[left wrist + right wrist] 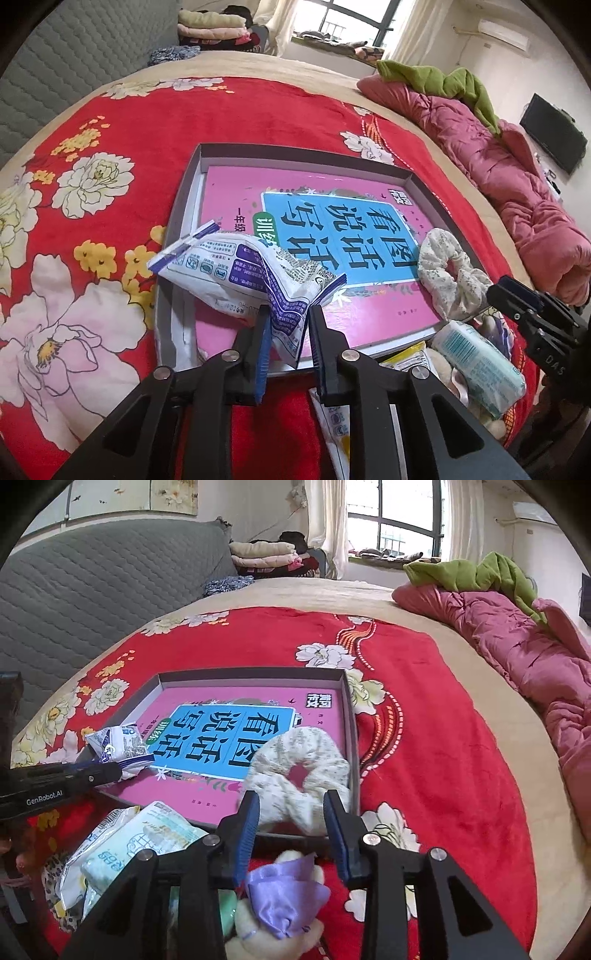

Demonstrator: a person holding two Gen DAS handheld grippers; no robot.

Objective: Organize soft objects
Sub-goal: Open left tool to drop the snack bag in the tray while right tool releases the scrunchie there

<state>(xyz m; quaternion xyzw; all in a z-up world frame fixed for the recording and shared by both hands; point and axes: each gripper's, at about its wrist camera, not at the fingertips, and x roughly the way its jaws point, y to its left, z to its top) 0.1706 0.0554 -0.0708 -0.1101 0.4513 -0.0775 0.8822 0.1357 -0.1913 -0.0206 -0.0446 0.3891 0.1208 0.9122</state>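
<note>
Bedspread; scrunchie (299, 771) between right tongs (291, 812)

A bed carries everything, spread with a red floral blanket (229, 122) over a beige cover (424, 613). On the blanket, centre, lies a shallow grey tray (295, 149). At 5 o'clock of it sit tissue packs (480, 365). A pink quilt (517, 184) lies at 3 o'clock

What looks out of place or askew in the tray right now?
The crumpled white-and-purple packet hangs over the tray's left wall instead of lying flat inside, one end between the left gripper's fingers. The floral scrunchie droops over the near right corner. Both sit on a pink book, hardly a soft object.
</note>
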